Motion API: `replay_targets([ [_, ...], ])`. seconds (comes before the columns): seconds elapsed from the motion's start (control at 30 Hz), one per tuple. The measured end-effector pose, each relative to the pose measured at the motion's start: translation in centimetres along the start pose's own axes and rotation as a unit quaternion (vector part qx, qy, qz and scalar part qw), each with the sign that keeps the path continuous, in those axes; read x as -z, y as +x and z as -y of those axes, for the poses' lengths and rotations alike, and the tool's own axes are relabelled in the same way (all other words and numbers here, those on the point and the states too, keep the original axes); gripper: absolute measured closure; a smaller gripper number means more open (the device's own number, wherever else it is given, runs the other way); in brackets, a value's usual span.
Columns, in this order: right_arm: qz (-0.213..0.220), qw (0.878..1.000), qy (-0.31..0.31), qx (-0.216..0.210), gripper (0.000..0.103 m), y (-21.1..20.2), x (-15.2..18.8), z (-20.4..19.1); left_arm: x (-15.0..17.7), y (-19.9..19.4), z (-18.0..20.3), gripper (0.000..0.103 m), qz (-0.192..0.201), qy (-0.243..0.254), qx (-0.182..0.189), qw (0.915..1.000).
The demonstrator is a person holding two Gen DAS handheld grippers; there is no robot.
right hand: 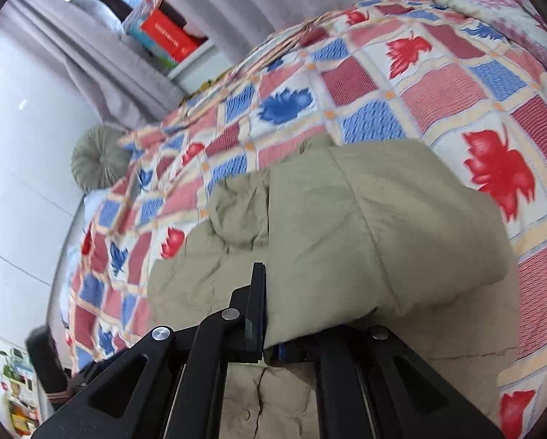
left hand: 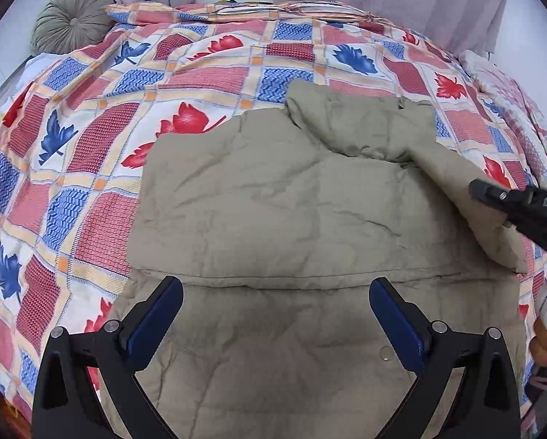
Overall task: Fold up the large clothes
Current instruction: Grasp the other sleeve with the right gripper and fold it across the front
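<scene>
Khaki padded jacket [left hand: 273,201] is lying spread on the bed's leaf-print quilt [left hand: 72,128], filling the centre to 6 o'clock of the left wrist view. Left tongs [left hand: 275,323] are hovering over its lower part, jaws wide apart, gripping nothing. Right tongs [right hand: 264,314] are clamping a jacket sleeve [right hand: 365,226], coming in at 3 o'clock in the left view, fabric draping over them.
</scene>
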State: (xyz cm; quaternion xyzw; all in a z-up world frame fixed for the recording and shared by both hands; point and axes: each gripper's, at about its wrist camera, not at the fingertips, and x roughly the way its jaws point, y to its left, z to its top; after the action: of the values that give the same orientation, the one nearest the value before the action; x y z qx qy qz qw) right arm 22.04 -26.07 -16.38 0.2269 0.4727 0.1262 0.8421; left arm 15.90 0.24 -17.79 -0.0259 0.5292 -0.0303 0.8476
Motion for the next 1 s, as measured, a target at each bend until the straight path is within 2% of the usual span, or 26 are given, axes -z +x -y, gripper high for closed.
replay_targets([
  [0.07, -0.025, 0.999, 0.015, 0.017, 0.097, 3.0, 1.3, 0.0, 0.1, 0.4, -1.2, 0.001, 0.001, -0.004, -0.003, 1.0],
  [0.17, -0.044, 0.997, 0.046, 0.036, 0.097, 5.3, 3.1, 1.1, 0.3, 1.0, -1.9, 0.001, -0.001, -0.007, -0.001, 1.0],
  [0.27, -0.067, 0.994, 0.07, 0.052, 0.096, 6.6, 4.1, 2.1, 0.3, 2.0, -1.7, 0.001, -0.009, -0.015, 0.012, 0.9998],
  [0.33, -0.074, 0.992, 0.092, 0.044, 0.095, 6.5, 4.5, 3.0, 0.2, 2.5, -1.3, 0.001, -0.014, -0.021, 0.026, 0.9993],
  [0.4, -0.074, 0.992, 0.102, 0.029, 0.084, 5.5, 4.5, 3.3, 0.0, 2.9, -0.8, 0.001, -0.02, -0.03, 0.039, 0.9986],
  [0.47, -0.061, 0.993, 0.104, 0.019, 0.048, 3.8, 4.5, 3.2, -0.5, 3.2, -0.6, 0.001, -0.019, -0.038, 0.052, 0.9977],
  [0.5, -0.051, 0.993, 0.103, 0.017, 0.044, 2.8, 4.4, 3.2, -0.7, 3.2, -0.4, 0.001, -0.018, -0.039, 0.054, 0.9976],
  [0.57, -0.034, 0.993, 0.115, 0.015, 0.044, 1.0, 4.2, 3.7, -1.3, 3.2, -0.4, 0.001, -0.013, -0.04, 0.058, 0.9974],
  [0.67, -0.009, 0.984, 0.176, 0.004, 0.044, -0.5, 3.7, 5.9, -2.2, 3.1, -0.8, 0.001, -0.008, -0.039, 0.06, 0.9974],
  [0.83, 0.014, 0.955, 0.295, -0.033, 0.044, 0.0, 2.8, 10.3, -2.9, 2.6, -2.8, 0.001, -0.002, -0.049, 0.066, 0.9966],
  [0.9, 0.019, 0.951, 0.306, -0.037, 0.059, 0.2, 2.1, 10.5, -2.8, 2.5, -3.8, 0.001, -0.003, -0.056, 0.072, 0.9958],
  [0.93, 0.018, 0.954, 0.299, -0.032, 0.079, 0.4, 1.4, 10.1, -2.9, 2.5, -4.3, 0.001, -0.003, -0.058, 0.076, 0.9954],
  [1.0, 0.021, 0.963, 0.266, -0.028, 0.087, 0.6, 0.1, 8.4, -2.8, 2.4, -5.1, 0.001, -0.005, -0.06, 0.082, 0.9948],
])
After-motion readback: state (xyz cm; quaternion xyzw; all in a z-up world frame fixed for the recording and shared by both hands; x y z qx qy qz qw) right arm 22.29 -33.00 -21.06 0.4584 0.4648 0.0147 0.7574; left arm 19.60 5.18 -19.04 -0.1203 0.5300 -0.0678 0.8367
